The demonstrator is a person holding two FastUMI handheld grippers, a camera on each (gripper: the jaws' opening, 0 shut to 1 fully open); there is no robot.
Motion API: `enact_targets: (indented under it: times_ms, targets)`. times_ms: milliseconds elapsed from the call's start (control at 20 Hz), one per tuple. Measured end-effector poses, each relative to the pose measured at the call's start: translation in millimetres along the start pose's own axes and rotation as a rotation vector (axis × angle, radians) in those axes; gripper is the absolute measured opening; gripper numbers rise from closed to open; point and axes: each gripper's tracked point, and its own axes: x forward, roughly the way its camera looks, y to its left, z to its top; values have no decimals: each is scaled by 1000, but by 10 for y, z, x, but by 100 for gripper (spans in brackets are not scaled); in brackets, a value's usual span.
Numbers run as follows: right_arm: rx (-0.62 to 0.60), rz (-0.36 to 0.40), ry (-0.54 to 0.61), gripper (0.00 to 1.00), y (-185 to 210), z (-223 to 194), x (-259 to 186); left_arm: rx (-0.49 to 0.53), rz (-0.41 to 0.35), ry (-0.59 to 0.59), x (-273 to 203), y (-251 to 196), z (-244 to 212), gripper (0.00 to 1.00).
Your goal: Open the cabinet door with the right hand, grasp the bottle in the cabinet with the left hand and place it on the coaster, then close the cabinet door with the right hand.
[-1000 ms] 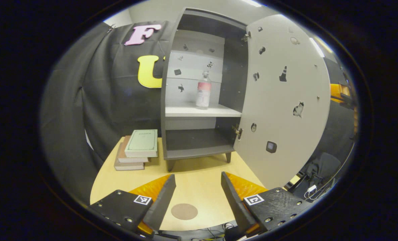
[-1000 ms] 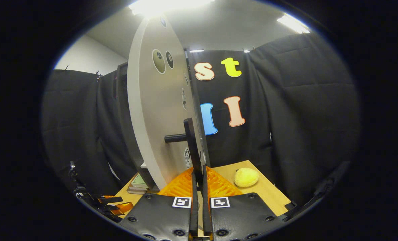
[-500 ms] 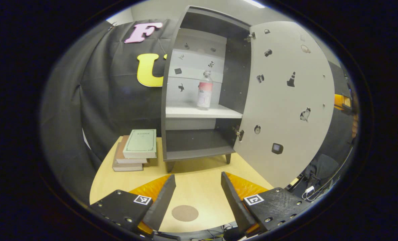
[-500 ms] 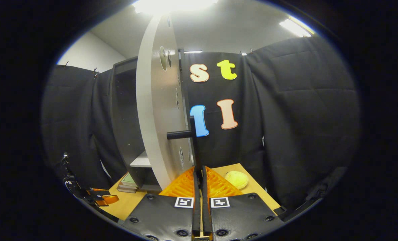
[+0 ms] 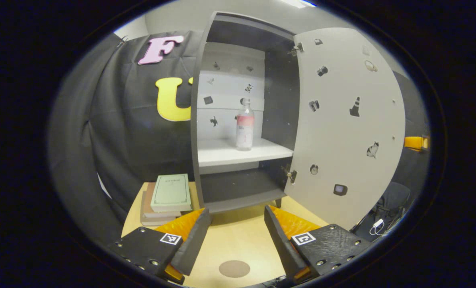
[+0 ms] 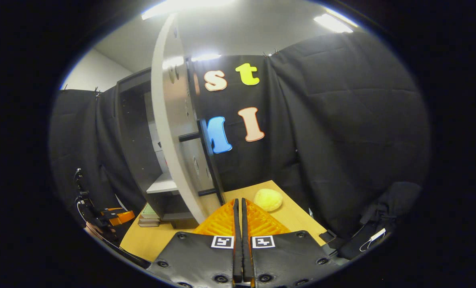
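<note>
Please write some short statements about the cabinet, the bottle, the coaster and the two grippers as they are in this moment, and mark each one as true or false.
1. The cabinet door is open. True.
2. The bottle lies on its side on the bottom shelf. False: it stands upright on the white middle shelf.
3. The left gripper has its fingers apart and holds nothing. True.
4. The right gripper is clamped on the door handle. False: its fingers are together, off the handle.
5. The bottle sits on the coaster. False: the coaster lies bare on the table.

Cabinet door (image 5: 350,128) swung wide; open path to bottle (image 5: 244,125) on shelf (image 5: 221,154).
</note>
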Motion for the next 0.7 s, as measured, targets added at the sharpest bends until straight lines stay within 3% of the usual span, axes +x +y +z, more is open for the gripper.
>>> enact_targets:
  times_ms: [300, 350, 400, 700]
  targets:
    - [-5, -92, -43, 0, -210, 126, 119, -9, -19, -97, 535, -113, 729, 84]
    - [-5, -93, -50, 4, -214, 141, 159, -13, -16, -115, 615, -118, 876, 84]
    - [-7, -98, -58, 0, -228, 154, 177, -17, -11, -135, 721, -130, 1019, 84]
    - [41, -115, -73, 45, -263, 200, 328, 35, 25, -213, 1279, -102, 1547, 84]
